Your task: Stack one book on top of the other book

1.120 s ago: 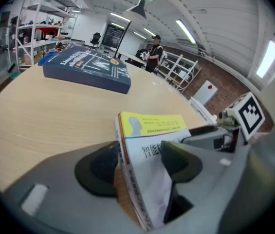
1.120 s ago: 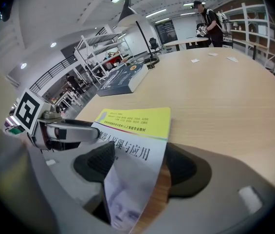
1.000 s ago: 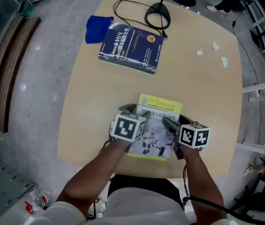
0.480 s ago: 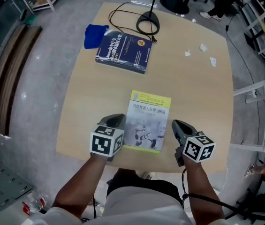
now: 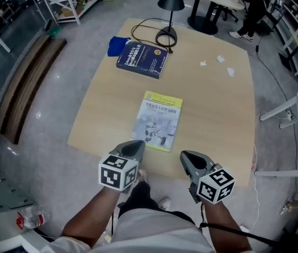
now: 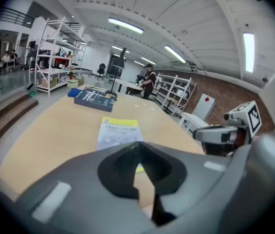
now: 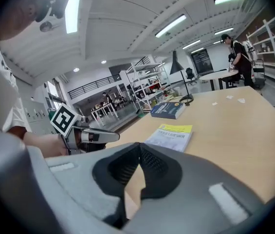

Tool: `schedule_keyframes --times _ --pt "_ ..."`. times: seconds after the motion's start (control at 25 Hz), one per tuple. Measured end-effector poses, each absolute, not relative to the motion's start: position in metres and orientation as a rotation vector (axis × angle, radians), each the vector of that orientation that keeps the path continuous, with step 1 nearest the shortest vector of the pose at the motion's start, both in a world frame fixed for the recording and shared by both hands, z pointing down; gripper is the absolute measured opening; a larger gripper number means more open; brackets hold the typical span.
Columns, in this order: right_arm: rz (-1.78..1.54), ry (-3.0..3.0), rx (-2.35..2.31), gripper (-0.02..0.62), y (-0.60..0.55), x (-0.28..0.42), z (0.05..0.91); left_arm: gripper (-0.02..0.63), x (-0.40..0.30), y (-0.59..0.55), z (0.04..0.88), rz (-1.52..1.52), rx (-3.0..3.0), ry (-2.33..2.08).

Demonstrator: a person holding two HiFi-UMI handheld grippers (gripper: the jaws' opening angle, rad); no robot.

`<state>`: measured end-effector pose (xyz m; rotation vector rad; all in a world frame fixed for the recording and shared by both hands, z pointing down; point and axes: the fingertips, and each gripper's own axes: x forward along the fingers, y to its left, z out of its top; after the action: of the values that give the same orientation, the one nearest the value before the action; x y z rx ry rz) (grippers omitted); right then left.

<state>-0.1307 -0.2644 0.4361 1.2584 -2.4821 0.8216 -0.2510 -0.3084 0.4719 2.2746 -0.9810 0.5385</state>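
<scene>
A pale book with a yellow top band (image 5: 157, 121) lies flat near the middle of the wooden table (image 5: 106, 104); it also shows in the left gripper view (image 6: 119, 131) and the right gripper view (image 7: 172, 136). A dark blue book (image 5: 142, 59) lies at the far end, by the lamp base. My left gripper (image 5: 135, 146) and my right gripper (image 5: 184, 158) hover off the table's near edge, on either side of the pale book's near end and well back from it. Both are shut with nothing in them.
A black lamp (image 5: 168, 15) with its cable stands at the far edge beside a blue cloth (image 5: 116, 43). Small paper scraps (image 5: 219, 60) lie at the far right. A white chair (image 5: 291, 125) stands to the right. Shelving and another table fill the background.
Both grippers let go of the pale book, shut, and drew back and up past the table's near edge. The book stays flat on the table. The view pulled back.
</scene>
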Motion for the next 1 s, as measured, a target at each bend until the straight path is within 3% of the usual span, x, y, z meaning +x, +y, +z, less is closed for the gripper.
schedule_keyframes --times 0.48,1.0 --pt "0.778 -2.599 1.302 0.002 -0.154 -0.098 0.401 0.005 -0.244 -0.169 0.437 0.594 2.331 -1.072" --pt "0.7 -2.523 1.488 0.002 -0.18 -0.138 0.385 0.005 -0.292 -0.222 0.407 0.543 2.464 -0.938"
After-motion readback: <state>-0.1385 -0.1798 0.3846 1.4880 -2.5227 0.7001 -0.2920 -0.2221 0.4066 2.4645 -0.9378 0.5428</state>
